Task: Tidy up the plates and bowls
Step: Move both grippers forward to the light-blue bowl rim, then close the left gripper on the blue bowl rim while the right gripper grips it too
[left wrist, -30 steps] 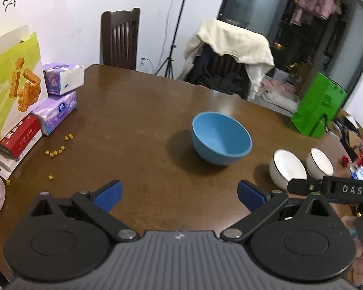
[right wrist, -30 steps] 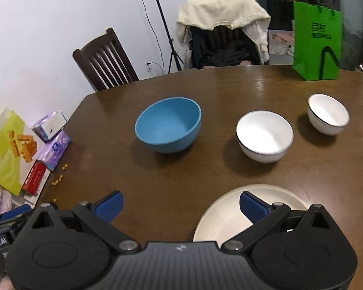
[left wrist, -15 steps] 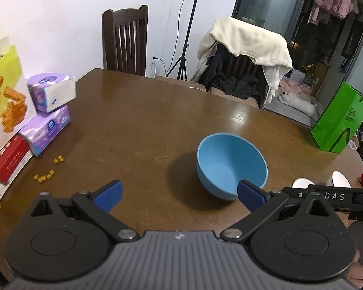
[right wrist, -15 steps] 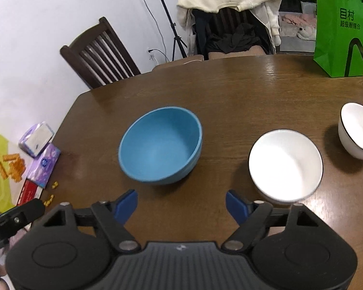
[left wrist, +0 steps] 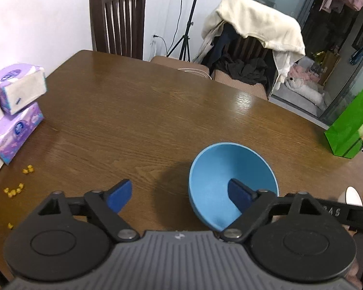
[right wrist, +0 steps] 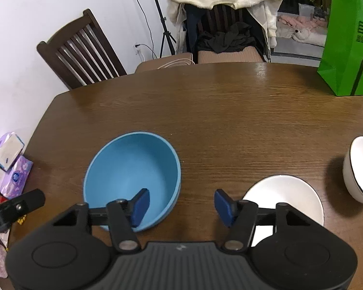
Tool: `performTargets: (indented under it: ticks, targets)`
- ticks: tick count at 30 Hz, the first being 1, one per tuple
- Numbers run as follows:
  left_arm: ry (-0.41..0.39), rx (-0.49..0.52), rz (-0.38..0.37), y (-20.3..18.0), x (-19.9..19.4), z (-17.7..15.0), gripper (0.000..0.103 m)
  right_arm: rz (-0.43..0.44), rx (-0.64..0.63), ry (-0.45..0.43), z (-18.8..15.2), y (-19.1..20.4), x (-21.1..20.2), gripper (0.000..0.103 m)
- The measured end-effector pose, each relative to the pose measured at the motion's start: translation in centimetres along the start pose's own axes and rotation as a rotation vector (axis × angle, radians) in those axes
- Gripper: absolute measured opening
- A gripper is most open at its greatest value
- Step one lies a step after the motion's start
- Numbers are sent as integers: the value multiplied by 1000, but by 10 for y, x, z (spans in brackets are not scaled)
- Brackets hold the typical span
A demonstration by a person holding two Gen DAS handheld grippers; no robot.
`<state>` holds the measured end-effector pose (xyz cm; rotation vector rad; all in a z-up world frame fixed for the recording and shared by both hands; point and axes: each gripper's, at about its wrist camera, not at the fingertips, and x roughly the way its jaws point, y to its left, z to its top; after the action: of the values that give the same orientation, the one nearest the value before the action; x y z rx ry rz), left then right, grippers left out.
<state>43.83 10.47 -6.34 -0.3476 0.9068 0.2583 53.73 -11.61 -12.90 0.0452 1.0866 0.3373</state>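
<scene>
Here the blue bowl [right wrist: 132,178] stands upright on the worktop [right wrist: 230,120], left of the white bowl [right wrist: 284,198], with bare surface beyond it. Both tools are narrowing without pinching: the left tool [left wrist: 179,197] straddles the bowl's left wall, the right tool [right wrist: 181,206] its right wall. Seat each rim deep between the pads before lifting, keeping clear of the white bowl.

The smaller white bowl [right wrist: 361,171] is cut off at the right edge.
</scene>
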Motion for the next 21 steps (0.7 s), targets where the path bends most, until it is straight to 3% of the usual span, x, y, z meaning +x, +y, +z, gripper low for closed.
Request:
performTargets:
  ticks: [4, 9, 13, 14, 16, 21]
  targets:
    - [37, 14, 19, -11, 25, 11, 68, -20, -4, 29, 11, 1, 18, 48]
    - [82, 29, 43, -22, 50, 18, 60, -48, -22, 63, 20, 9, 36, 43]
    - [121, 52, 55, -27, 64, 17, 42, -66, -32, 87, 23, 13, 47, 40]
    - [131, 57, 59, -29, 68, 17, 38, -69, -29, 95, 23, 13, 50, 36]
    - [161, 64, 66, -30, 77, 18, 18, -70, -24, 115, 23, 13, 57, 31]
    - [174, 47, 50, -28, 88, 15, 6, -54, -2, 144, 20, 13, 69, 7]
